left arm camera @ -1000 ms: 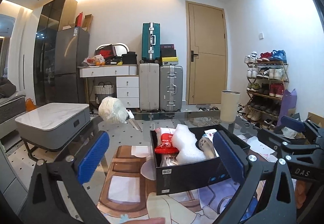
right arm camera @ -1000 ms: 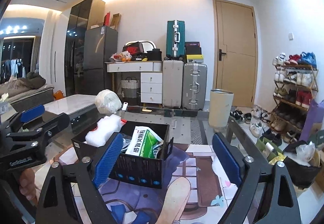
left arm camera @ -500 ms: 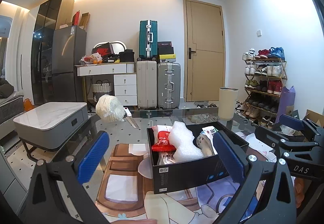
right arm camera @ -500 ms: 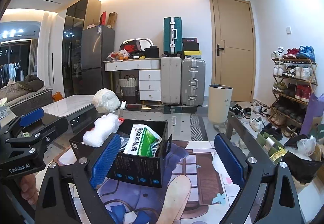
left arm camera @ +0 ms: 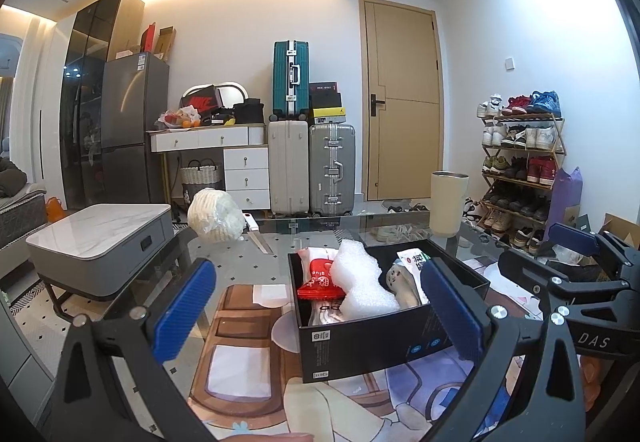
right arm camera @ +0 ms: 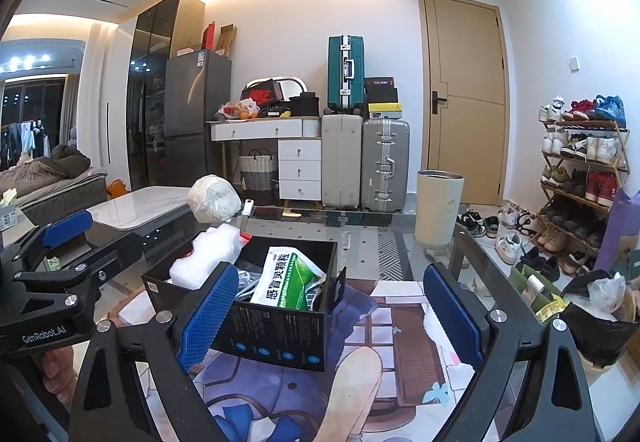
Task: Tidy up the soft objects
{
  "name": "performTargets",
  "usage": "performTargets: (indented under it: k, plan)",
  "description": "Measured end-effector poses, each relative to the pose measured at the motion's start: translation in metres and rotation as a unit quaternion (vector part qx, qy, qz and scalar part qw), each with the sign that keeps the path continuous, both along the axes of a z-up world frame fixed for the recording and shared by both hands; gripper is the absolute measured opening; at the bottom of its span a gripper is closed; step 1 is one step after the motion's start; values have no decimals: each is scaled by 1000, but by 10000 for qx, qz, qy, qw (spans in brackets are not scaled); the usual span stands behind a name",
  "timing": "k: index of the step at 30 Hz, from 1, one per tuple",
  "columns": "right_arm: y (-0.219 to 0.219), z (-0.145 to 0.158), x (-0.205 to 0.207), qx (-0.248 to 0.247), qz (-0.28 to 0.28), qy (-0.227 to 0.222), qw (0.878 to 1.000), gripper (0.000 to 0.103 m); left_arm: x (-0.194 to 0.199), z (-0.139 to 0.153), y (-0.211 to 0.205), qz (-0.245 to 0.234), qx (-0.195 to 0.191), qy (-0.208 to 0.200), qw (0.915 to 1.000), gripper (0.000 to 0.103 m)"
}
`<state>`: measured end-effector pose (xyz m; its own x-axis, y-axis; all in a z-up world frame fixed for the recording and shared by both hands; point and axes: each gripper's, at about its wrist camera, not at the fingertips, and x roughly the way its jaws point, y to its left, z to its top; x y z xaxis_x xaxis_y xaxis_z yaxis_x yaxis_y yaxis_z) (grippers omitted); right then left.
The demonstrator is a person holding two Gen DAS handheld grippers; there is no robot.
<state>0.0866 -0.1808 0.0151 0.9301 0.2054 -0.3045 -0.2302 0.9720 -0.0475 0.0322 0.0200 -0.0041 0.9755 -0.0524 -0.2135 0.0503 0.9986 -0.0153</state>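
A black cardboard box (left arm camera: 360, 342) (right arm camera: 276, 334) stands on the glass table over a printed mat. Inside lie a red snack packet (left arm camera: 320, 278), a white bubble-wrap wad (left arm camera: 360, 282) (right arm camera: 204, 258), a pale plush item (left arm camera: 400, 282) and a green-and-white pouch (right arm camera: 288, 278) (left arm camera: 412, 258). A white bagged bundle (left arm camera: 216, 214) (right arm camera: 214, 204) rests further back on the table. My left gripper (left arm camera: 318, 316) is open and empty, raised in front of the box. My right gripper (right arm camera: 330, 316) is open and empty too, just right of the box.
The glass table's far edge (left arm camera: 360, 216) holds a small white-handled tool (left arm camera: 250, 220). A cream bin (right arm camera: 439, 206), suitcases (right arm camera: 366, 158), a shoe rack (right arm camera: 580, 170) and a grey low table (left arm camera: 96, 246) stand around. A black bag of rubbish (right arm camera: 600, 310) sits at the right.
Both grippers have lifted slightly and stayed open; the box and its contents have not moved.
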Motion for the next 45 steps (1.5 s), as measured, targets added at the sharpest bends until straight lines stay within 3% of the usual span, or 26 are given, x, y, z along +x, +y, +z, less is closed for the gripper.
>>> performTargets:
  k: [45]
  plan:
    - [3, -3, -3, -51, 21, -29, 10000, 96, -3, -1, -2, 85, 151, -40, 9998, 103]
